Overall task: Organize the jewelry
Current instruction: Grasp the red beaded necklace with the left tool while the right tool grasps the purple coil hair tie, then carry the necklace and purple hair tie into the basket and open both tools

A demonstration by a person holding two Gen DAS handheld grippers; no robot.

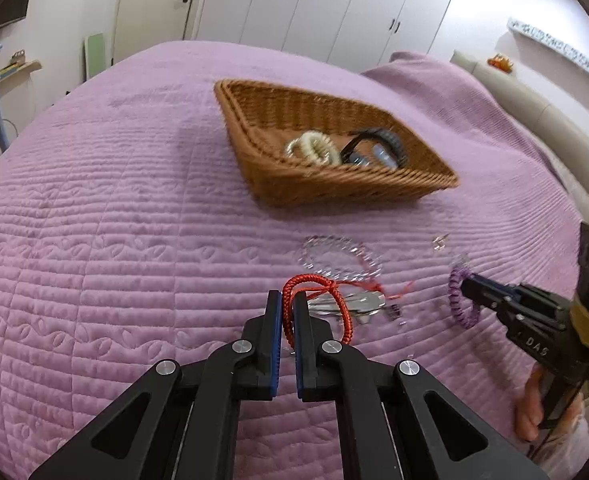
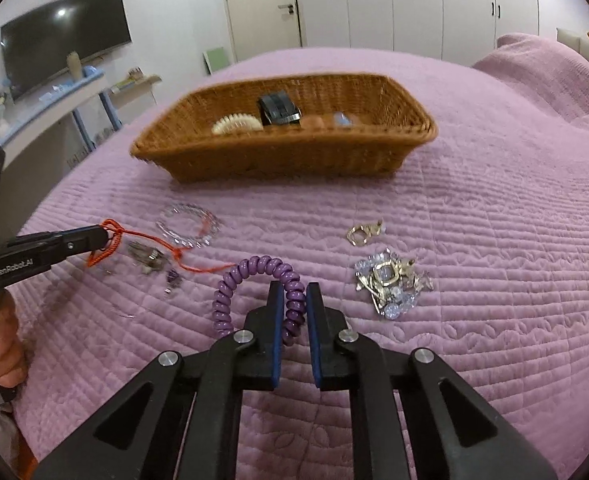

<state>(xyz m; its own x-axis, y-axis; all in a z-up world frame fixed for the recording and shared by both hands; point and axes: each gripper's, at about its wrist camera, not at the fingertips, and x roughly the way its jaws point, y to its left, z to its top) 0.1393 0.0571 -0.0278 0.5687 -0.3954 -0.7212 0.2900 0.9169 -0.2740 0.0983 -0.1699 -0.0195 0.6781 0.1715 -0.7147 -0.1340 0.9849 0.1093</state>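
My left gripper [image 1: 288, 300] is shut on a red cord bracelet [image 1: 336, 292], held just above the purple bedspread; it also shows in the right wrist view [image 2: 104, 236]. My right gripper [image 2: 294, 294] is shut on a purple spiral hair tie [image 2: 254, 276], seen also in the left wrist view [image 1: 460, 300]. A wicker basket [image 1: 254, 152] sits farther back and holds a cream spiral tie [image 1: 314, 148], a dark bracelet [image 1: 378, 140] and small pieces. A clear bead bracelet [image 1: 340, 258] lies between basket and grippers.
A silver piece [image 1: 358, 304] lies under the red cord. A pile of gold and crystal earrings [image 2: 392, 284] and one gold clasp [image 2: 362, 234] lie to my right gripper's right. Wardrobes stand behind the bed; a TV [image 2: 62, 52] hangs on the left wall.
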